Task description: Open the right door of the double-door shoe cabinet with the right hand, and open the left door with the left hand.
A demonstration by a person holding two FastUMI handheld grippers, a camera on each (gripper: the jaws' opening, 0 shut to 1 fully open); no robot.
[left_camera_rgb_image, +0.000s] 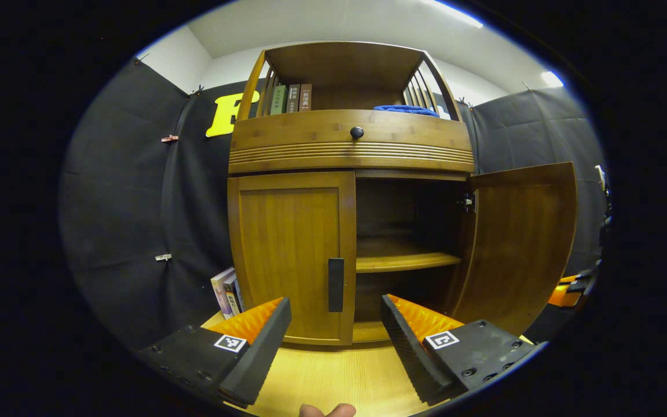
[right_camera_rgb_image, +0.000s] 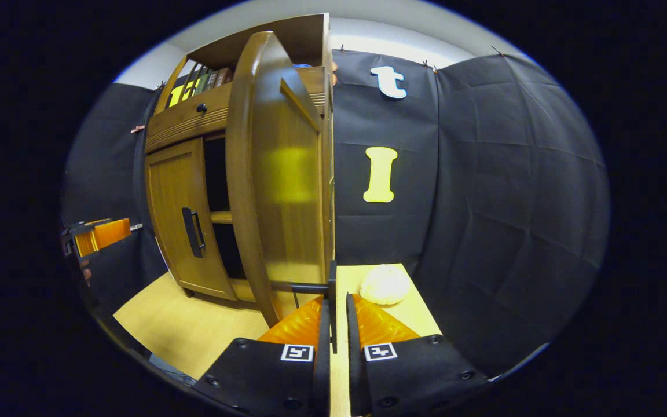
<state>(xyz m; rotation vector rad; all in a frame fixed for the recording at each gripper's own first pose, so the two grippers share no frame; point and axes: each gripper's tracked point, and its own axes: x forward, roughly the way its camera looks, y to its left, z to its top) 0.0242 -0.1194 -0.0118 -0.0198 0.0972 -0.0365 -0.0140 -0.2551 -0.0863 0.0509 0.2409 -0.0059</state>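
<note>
A wooden double-door shoe cabinet (left_camera_rgb_image: 351, 145) stands in front of me on a light wood floor. Its left door (left_camera_rgb_image: 290, 255) is closed, with a dark vertical handle (left_camera_rgb_image: 336, 285) near its inner edge. The right door (left_camera_rgb_image: 521, 243) is swung wide open, baring an inner shelf (left_camera_rgb_image: 403, 262). My left gripper (left_camera_rgb_image: 333, 315) hangs open just in front of the left door's handle, a finger to either side of it, not touching. In the right gripper view my right gripper (right_camera_rgb_image: 333, 310) is shut on the right door's handle (right_camera_rgb_image: 332, 289), with the open right door (right_camera_rgb_image: 278, 191) edge-on before it.
Books (left_camera_rgb_image: 292, 98) and a blue cloth (left_camera_rgb_image: 406, 109) sit on the cabinet's top shelf above a drawer with a dark knob (left_camera_rgb_image: 356, 132). More books (left_camera_rgb_image: 226, 292) lean by the cabinet's left side. A pale round object (right_camera_rgb_image: 384, 285) lies on the floor to the right.
</note>
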